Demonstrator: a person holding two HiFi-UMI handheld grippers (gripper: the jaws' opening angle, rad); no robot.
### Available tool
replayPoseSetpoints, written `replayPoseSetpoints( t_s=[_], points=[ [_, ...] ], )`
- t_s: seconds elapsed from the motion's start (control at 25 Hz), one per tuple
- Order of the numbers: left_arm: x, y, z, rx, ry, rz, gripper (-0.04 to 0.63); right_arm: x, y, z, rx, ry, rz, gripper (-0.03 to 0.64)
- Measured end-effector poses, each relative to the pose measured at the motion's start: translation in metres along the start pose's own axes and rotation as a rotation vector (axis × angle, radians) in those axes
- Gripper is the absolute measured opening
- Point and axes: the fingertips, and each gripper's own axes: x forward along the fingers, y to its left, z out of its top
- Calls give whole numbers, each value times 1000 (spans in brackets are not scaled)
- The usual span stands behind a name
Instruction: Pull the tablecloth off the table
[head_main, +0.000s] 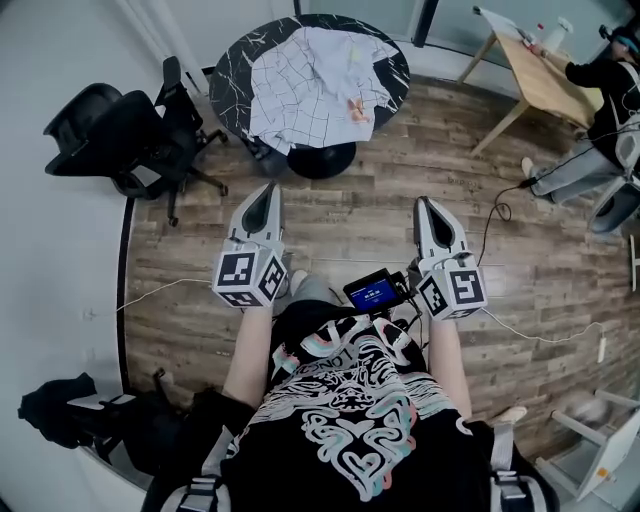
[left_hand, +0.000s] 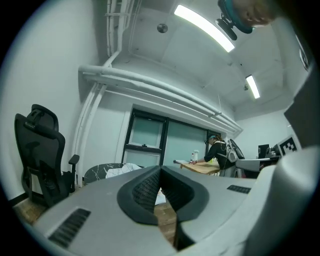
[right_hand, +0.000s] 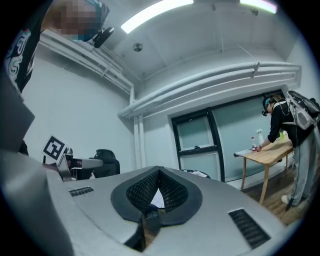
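Wood-plank floor (head_main: 350, 215), office room. Left hand-held gripper (head_main: 268, 192) and right hand-held gripper (head_main: 424, 205) are both level, jaws together, nothing in them, well short of the round black desk (head_main: 232, 55). White checked tablecloth (head_main: 310, 80) lies rumpled on that desk, draped over its near rim. Black office chair (head_main: 120, 135) left of the desk; person (head_main: 600, 85) at a wooden desk (head_main: 535, 80) to its right.
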Motion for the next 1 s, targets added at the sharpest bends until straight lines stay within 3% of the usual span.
replayPoseSetpoints(
  t_s=[0.24, 0.56, 0.72, 0.84, 1.0],
  points=[
    [0, -11, 4, 69, -13, -9, 17, -5, -9, -1, 39, 11, -24, 17],
    [5, -13, 2, 78, -31, -3, 17, -15, -22, -2, 75, -12, -29, 17],
    [11, -13, 4, 27, -88, -27, 17, -12, -21, 2, 116, -39, 33, 17],
    [16, -14, 15, 3, -131, -88, 17, 0, -20, 2, 119, -29, 50, 17],
    [36, -4, 10, -5, -112, -106, 17, 23, -30, -4, 122, -10, 44, 17]
  ],
)
